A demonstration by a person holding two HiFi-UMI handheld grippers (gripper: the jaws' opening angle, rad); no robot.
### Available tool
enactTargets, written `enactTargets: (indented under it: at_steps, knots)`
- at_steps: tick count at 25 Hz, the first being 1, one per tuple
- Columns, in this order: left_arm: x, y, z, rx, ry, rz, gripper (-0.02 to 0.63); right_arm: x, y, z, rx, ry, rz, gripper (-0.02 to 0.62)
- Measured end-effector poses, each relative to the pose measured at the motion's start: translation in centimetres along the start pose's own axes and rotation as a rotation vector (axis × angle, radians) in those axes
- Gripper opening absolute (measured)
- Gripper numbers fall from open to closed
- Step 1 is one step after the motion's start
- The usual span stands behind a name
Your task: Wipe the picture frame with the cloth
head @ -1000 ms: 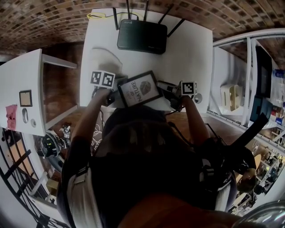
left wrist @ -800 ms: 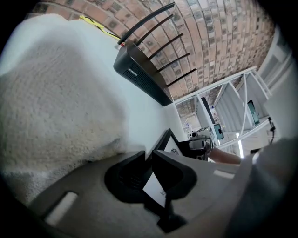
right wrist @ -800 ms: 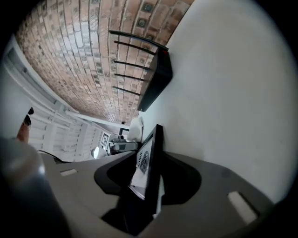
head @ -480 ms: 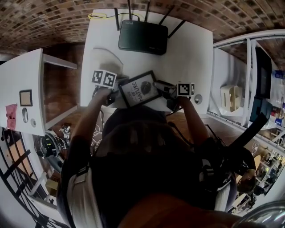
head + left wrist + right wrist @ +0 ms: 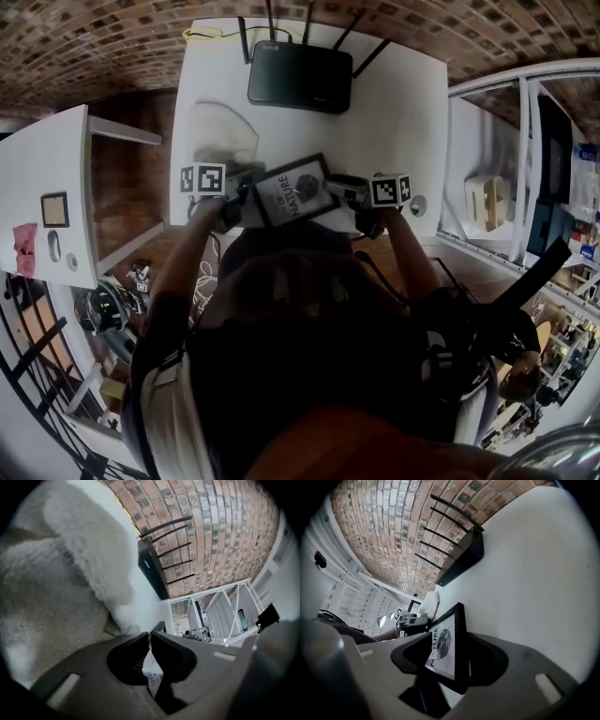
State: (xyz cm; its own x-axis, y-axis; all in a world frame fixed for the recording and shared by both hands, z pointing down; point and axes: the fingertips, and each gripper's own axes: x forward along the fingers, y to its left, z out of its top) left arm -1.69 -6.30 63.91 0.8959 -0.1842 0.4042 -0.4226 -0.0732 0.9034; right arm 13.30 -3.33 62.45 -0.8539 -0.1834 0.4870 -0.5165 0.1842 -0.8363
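left gripper [image 5: 149, 634]: pinched shut on one edge of the black-bordered rectangular picture frame [image 5: 298, 190]
right gripper [image 5: 449, 633]: jaws just been closing, frame's other edge between them, not quite clamped
frame: tilted, over the white bench [image 5: 394, 112], near side
cloth: fluffy white cloth [image 5: 225, 131] lying on the bench just past the left gripper
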Motion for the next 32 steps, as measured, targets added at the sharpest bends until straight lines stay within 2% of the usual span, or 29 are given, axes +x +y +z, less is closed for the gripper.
enactTargets:
  at_steps: [5,8,11,14,20,25,29,32]
  knots:
    - [-1.6,0.6,0.2,-0.016,0.009,0.03,0.026,0.3,0.1,-0.2,0.001,0.002,-0.006,0.224]
    - [-2.9,0.6,0.8,0.023,0.01,0.072,0.026,0.4,0.1,-0.2,0.003,0.007,-0.005,0.224]
    - [-3.6,1.4,-0.7,0.092,0.123,0.147,0.028,0.2,0.0,-0.1,0.016,-0.005,-0.001,0.219]
    - [-3.5,1.4,-2.4,0.094,0.193,0.159,0.028,0.2,0.0,-0.1,0.01,0.008,-0.003,0.216]
    - [-4.9,0.5,-1.7,0.126,0.158,0.203,0.028,0.2,0.1,-0.1,0.003,0.028,-0.002,0.216]
    - [-3.9,0.9,-4.9,0.087,0.275,0.161,0.028,0.2,0.1,0.0,0.013,0.017,-0.009,0.212]
    - [-3.0,1.3,-5.4,0.045,0.246,0.141,0.026,0.4,0.0,0.0,-0.008,0.014,-0.04,0.219]
    - [-2.9,1.3,-5.0,0.039,0.229,0.121,0.026,0.4,0.0,0.0,0.021,-0.003,-0.058,0.221]
